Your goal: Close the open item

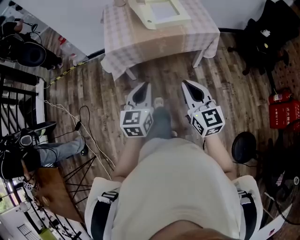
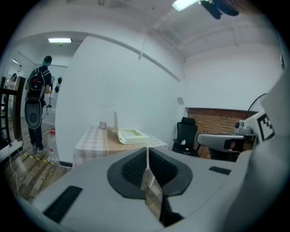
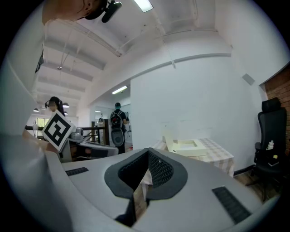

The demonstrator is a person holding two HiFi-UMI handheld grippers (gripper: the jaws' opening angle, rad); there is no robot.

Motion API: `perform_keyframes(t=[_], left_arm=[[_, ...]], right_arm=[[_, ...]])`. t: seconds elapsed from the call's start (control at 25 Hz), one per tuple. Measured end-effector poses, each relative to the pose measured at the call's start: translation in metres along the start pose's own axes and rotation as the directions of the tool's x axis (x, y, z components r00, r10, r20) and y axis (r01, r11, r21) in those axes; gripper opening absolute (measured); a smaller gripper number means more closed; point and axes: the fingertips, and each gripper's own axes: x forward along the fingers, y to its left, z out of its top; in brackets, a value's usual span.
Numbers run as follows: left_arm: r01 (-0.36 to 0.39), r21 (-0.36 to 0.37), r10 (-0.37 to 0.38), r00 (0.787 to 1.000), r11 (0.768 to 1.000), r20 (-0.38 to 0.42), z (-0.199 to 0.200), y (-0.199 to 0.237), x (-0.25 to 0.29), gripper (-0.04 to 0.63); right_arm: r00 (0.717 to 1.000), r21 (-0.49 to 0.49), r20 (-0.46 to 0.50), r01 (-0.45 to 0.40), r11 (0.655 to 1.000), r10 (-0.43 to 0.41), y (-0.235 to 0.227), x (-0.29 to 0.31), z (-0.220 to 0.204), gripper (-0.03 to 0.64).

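Note:
An open cream box with its lid raised lies on a table with a checked cloth, some way in front of me. The box shows beyond the left jaws and the same box beyond the right jaws. My left gripper and right gripper hover side by side over the wooden floor, short of the table's near edge. Both are shut with nothing between their pads. In the gripper views the left gripper and the right gripper show their pads pressed together.
A small cup stands at the table's back left. A black office chair and red extinguishers are to the right. Cables, stands and a seated person's leg are at the left. A person with a backpack stands far left.

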Motion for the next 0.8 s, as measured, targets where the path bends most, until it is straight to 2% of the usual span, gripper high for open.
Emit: perform_keyframes(t=[0.4, 0.8], left_arm=[[-0.003, -0.011, 0.003, 1.000, 1.000, 0.006, 0.006, 0.003, 0.023, 0.012], [-0.031, -0.025, 0.032, 0.999, 0.999, 0.033, 0.033, 0.043, 0.090, 0.012]], right_arm=[[1.000, 0.012, 0.014, -0.010, 1.000, 0.010, -0.016, 0.009, 0.003, 0.000], [1.000, 0.025, 0.005, -0.002, 1.000, 0.002, -0.060, 0.071, 0.008, 0.000]])
